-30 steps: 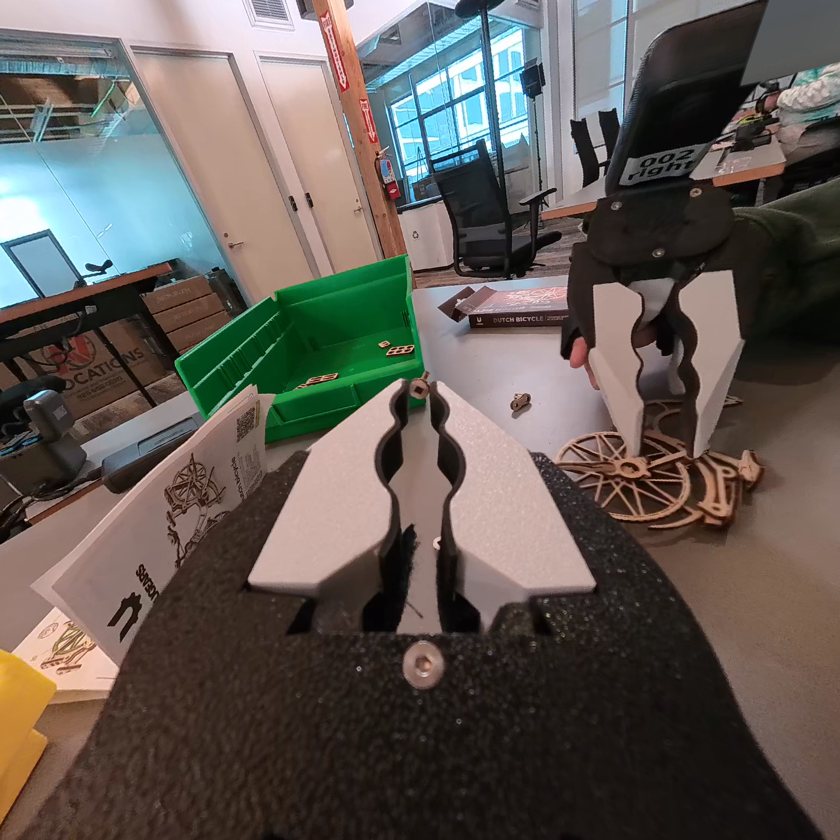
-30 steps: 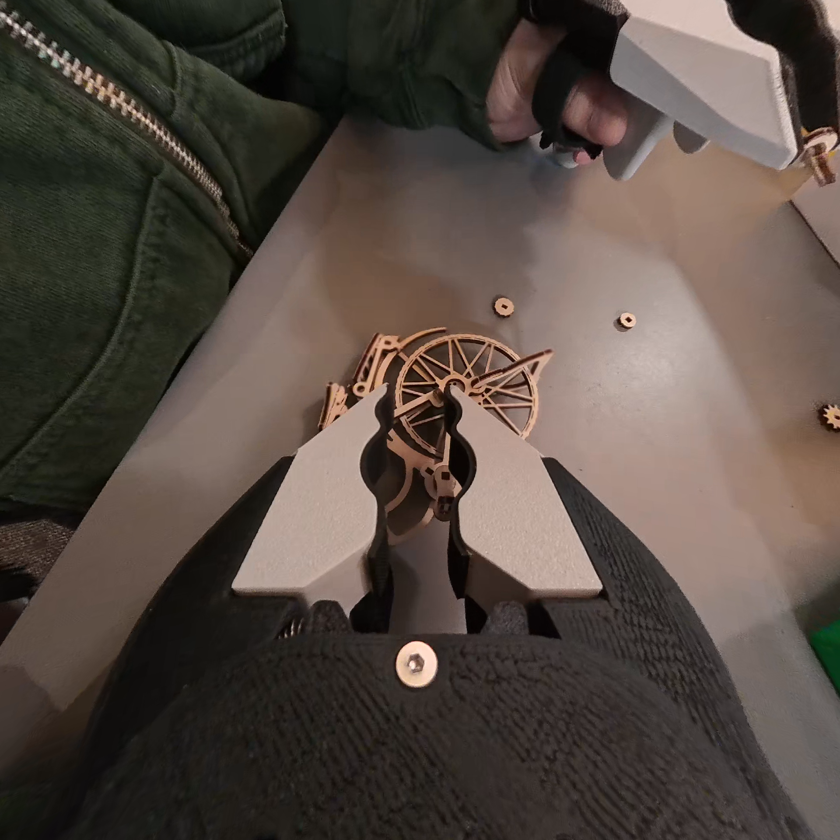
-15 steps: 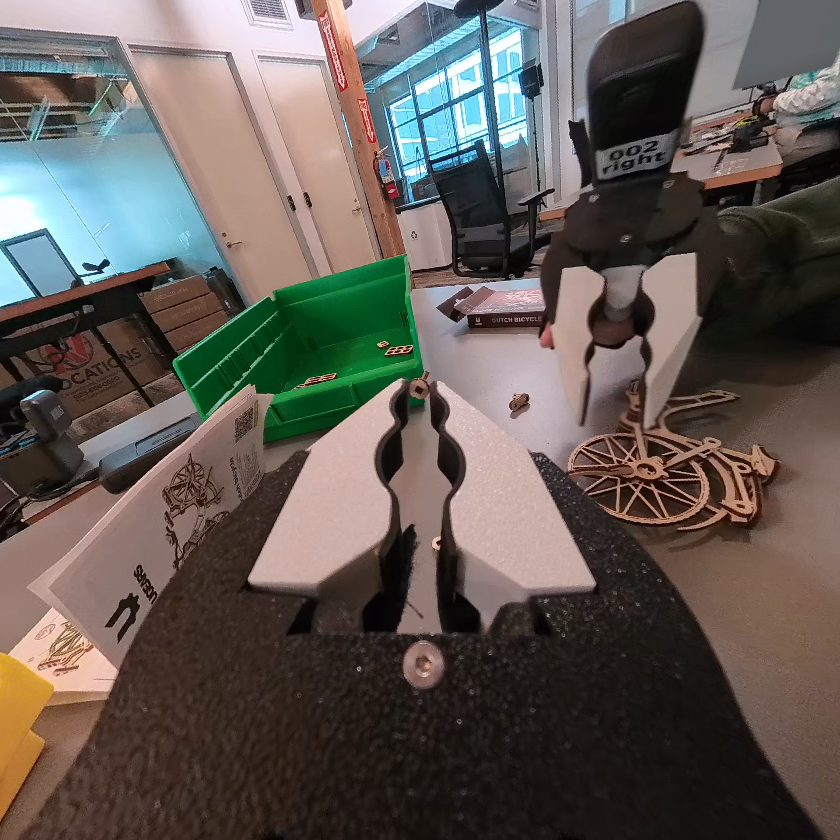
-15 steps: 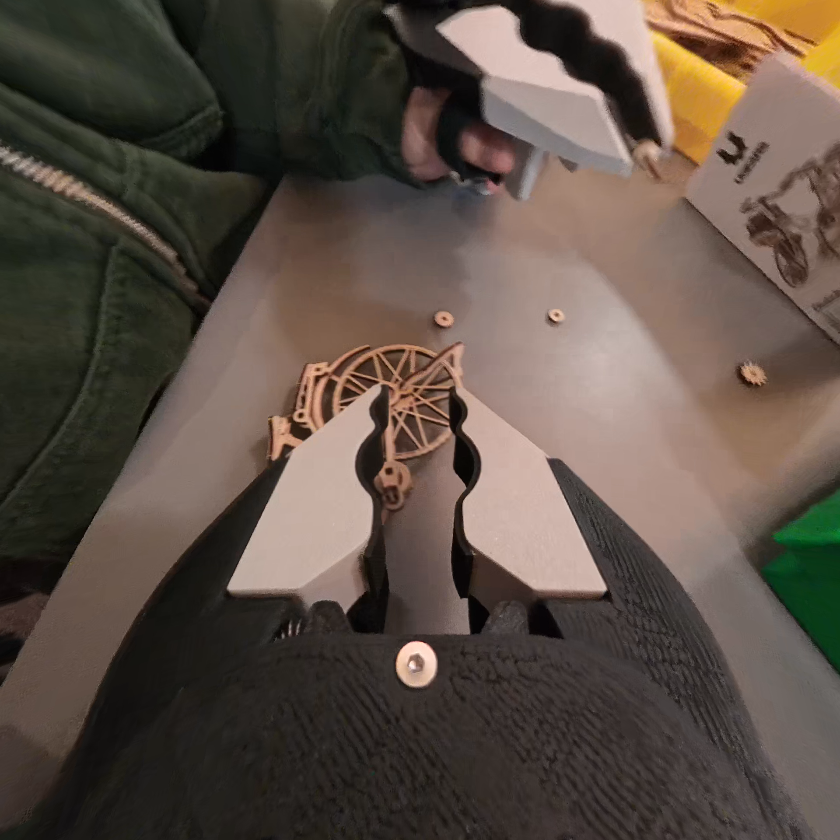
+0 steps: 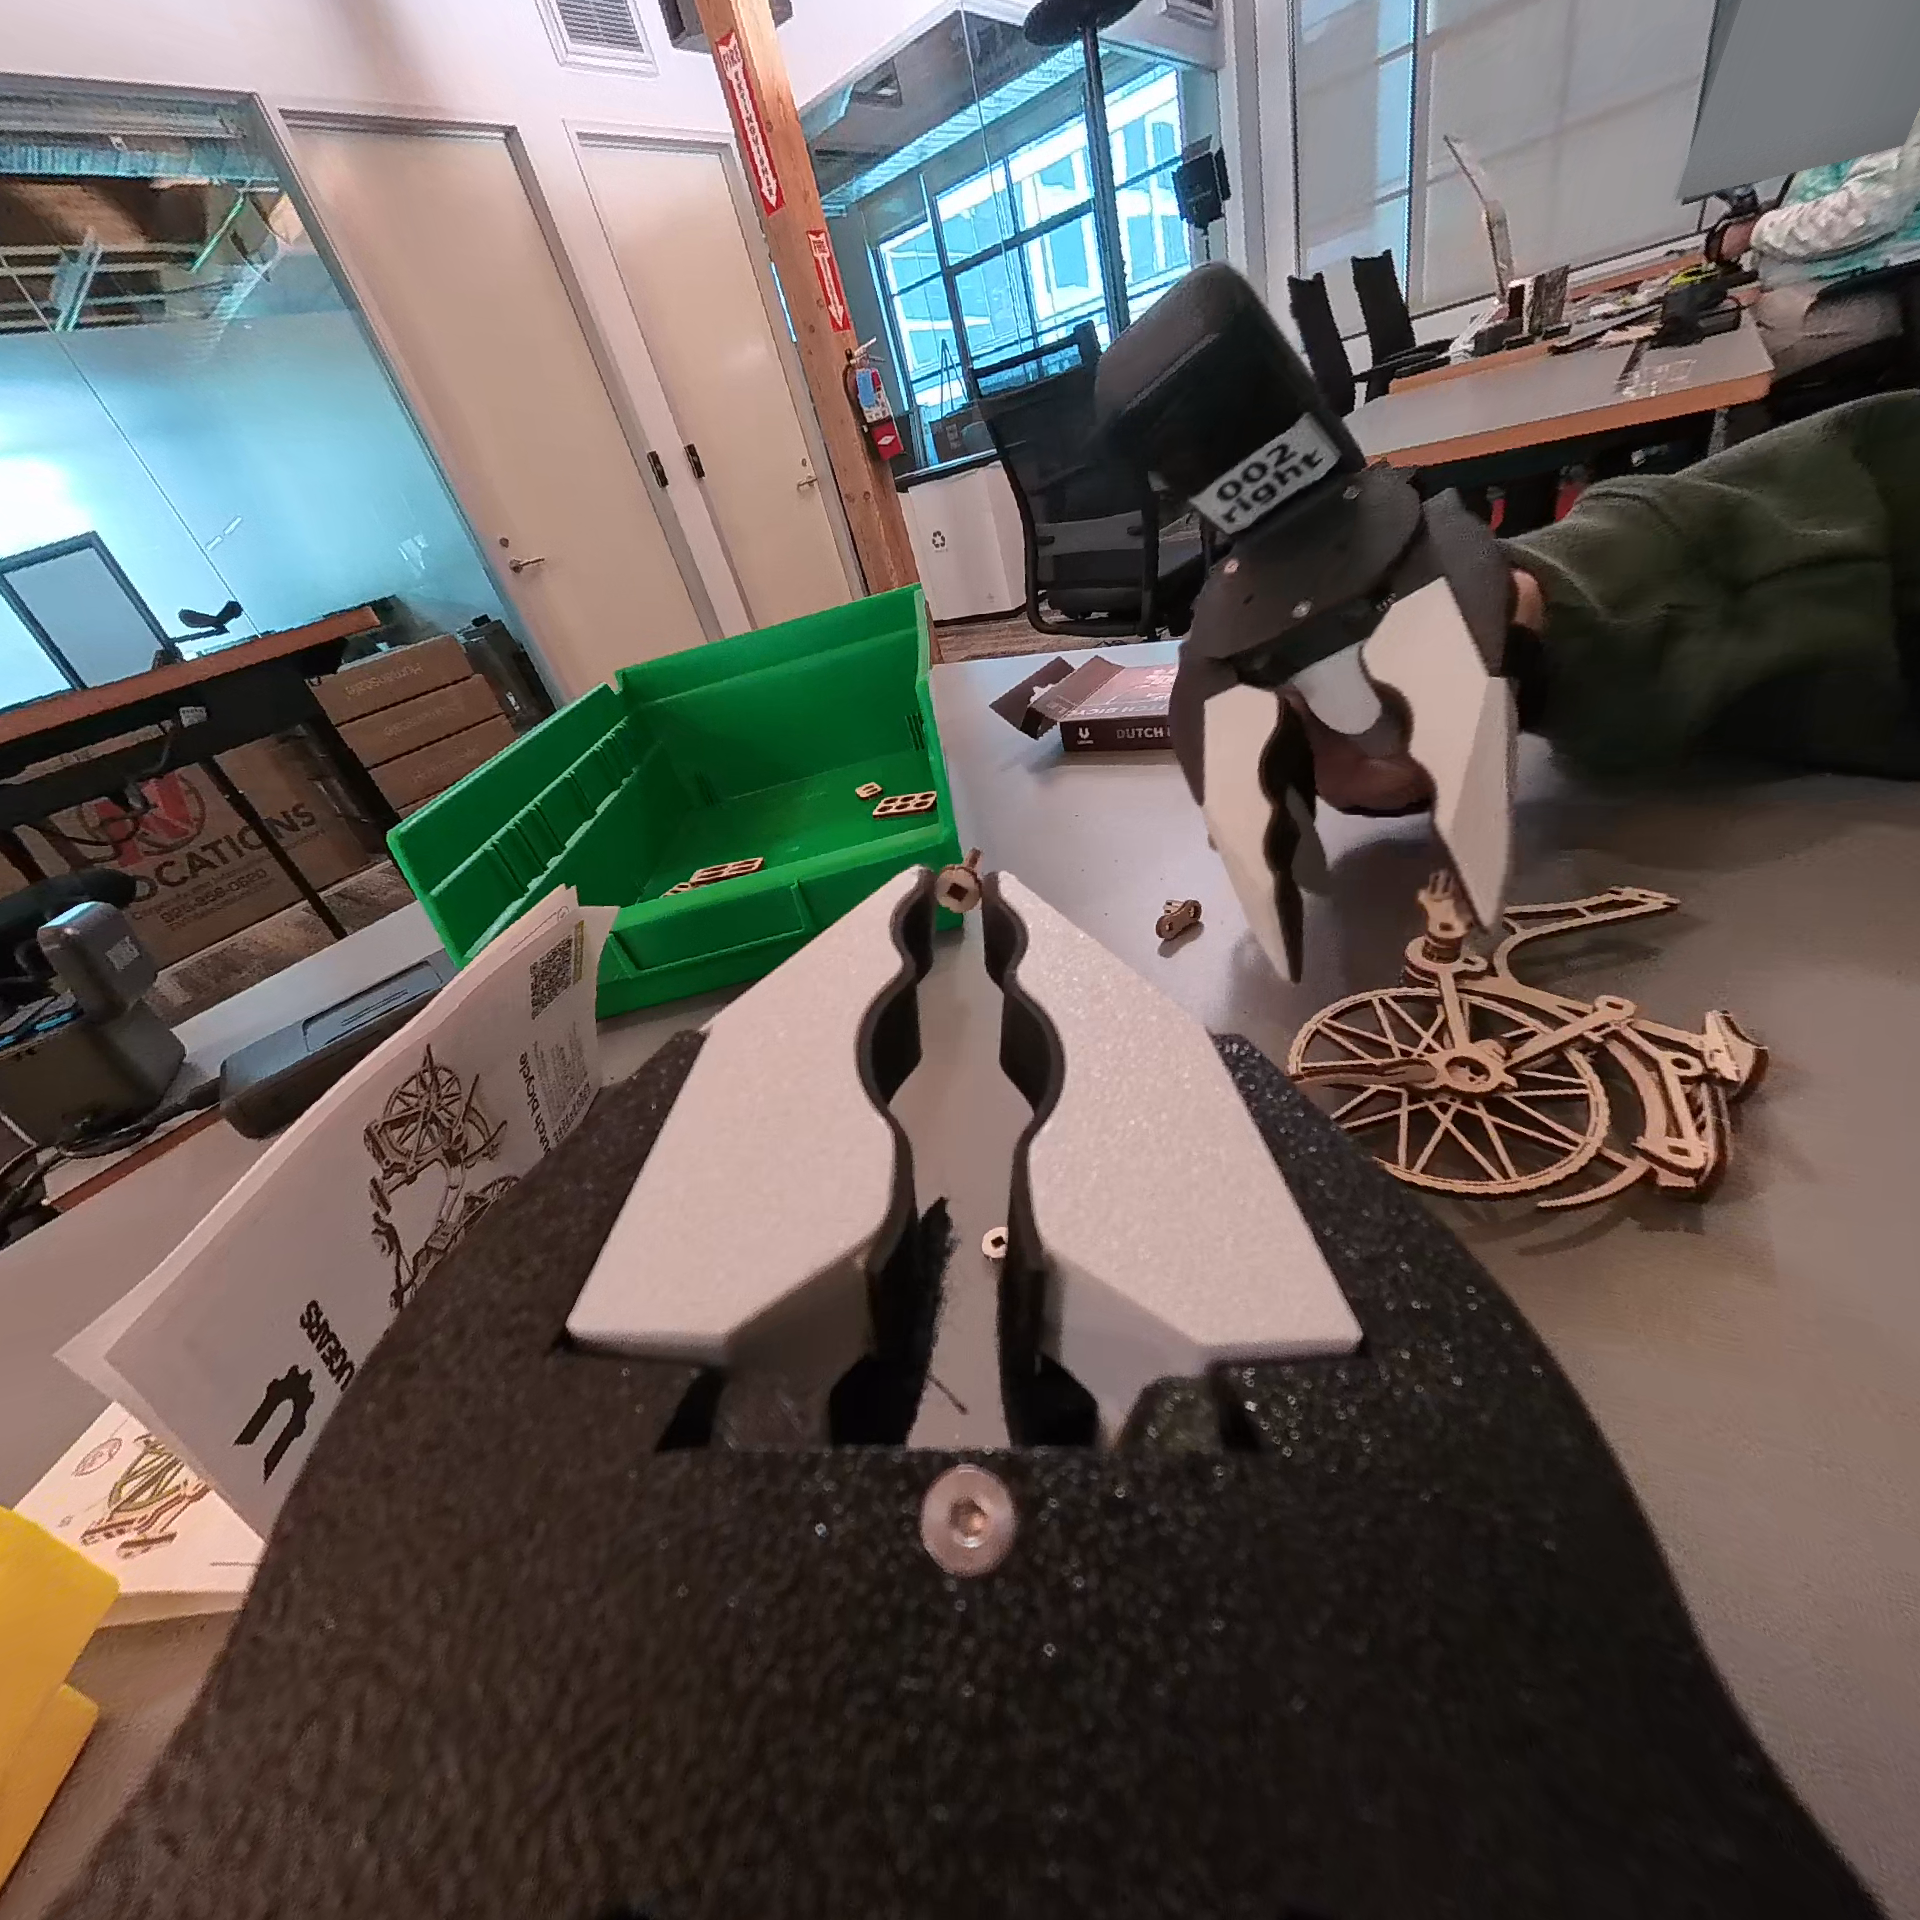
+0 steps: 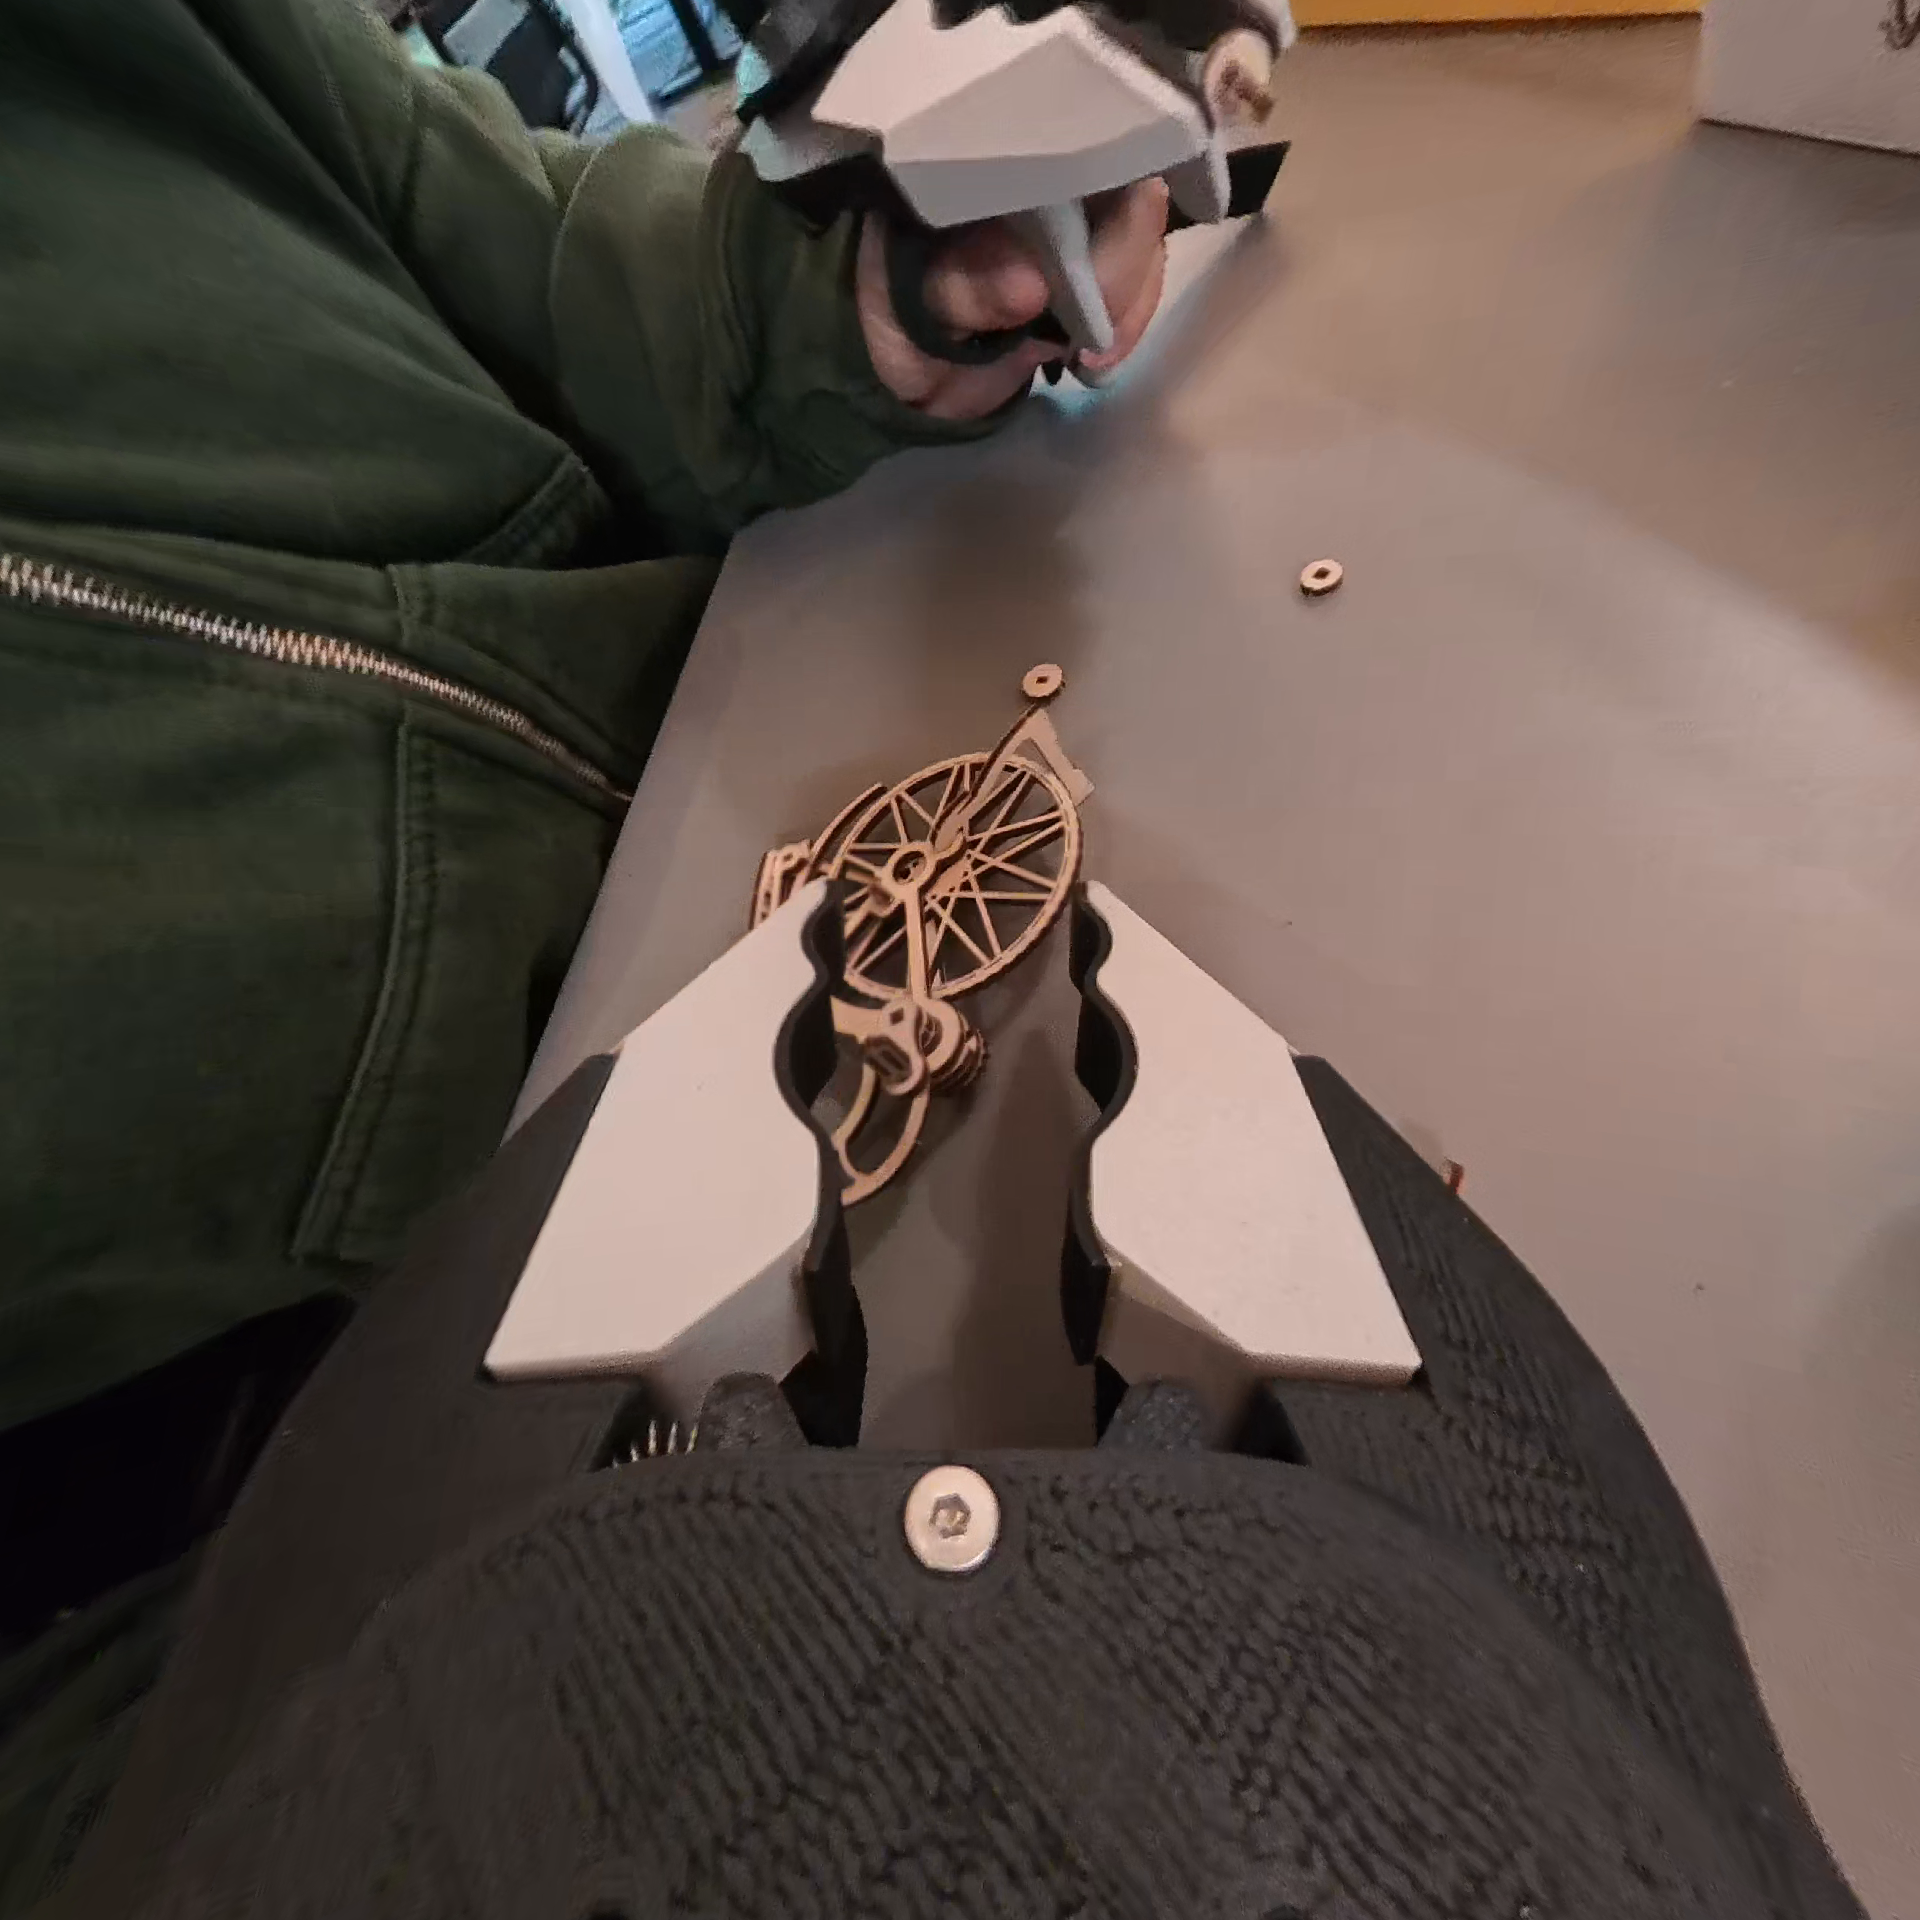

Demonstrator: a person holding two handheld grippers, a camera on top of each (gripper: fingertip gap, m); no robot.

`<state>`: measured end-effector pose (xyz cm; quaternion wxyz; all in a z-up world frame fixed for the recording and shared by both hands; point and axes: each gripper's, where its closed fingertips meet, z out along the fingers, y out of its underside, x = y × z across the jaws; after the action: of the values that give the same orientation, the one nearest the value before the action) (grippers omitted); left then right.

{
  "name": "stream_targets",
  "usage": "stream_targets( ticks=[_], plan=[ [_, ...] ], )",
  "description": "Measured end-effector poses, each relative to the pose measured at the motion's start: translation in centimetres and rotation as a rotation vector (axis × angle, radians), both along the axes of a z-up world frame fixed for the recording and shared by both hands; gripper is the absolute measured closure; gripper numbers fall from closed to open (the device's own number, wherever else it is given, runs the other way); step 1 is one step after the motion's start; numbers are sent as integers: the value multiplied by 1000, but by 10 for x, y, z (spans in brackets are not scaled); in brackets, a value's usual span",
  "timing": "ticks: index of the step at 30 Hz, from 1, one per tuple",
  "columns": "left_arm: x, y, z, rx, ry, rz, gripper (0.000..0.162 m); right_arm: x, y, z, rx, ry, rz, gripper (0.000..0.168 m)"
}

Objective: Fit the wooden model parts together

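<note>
The wooden bicycle model (image 5: 1455,1081) lies flat on the grey table, with a spoked wheel and frame; it also shows in the right wrist view (image 6: 966,862). My right gripper (image 6: 951,914) is open and tilted just above the model's near end, with the crank part (image 6: 904,1049) beside its left finger. From the left wrist view the right gripper (image 5: 1387,940) hangs over the model. My left gripper (image 5: 958,906) is shut on a small wooden peg (image 5: 956,885), held above the table, apart from the model.
A green bin (image 5: 727,790) with a few small wooden pieces stands at the back left. An instruction booklet (image 5: 343,1174) leans at left, beside a yellow bin (image 5: 42,1662). Loose washers (image 6: 1320,579) and a small link (image 5: 1179,920) lie on the table. A green sleeve (image 6: 312,520) borders the table's edge.
My right gripper has lifted off the model, tilted and opened wider. The model has shifted slightly on the table. My left gripper has stayed still with the peg.
</note>
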<state>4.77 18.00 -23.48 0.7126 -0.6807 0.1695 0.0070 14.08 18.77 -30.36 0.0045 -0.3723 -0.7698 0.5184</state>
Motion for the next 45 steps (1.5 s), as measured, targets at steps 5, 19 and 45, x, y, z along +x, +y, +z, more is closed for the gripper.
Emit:
stream_targets(
  ticks=[5, 19, 45],
  plan=[
    [1, 0, 0, 0, 1, -4, 156, 13, 10, -6, 69, 18, 70, 127],
    [-1, 1, -1, -6, -3, -4, 155, 30, 4, -31, 347, 121, 234, 136],
    [0, -1, 7, 49, 5, -5, 156, -24, 38, 51, -180, 292, -209, 143]
  ],
)
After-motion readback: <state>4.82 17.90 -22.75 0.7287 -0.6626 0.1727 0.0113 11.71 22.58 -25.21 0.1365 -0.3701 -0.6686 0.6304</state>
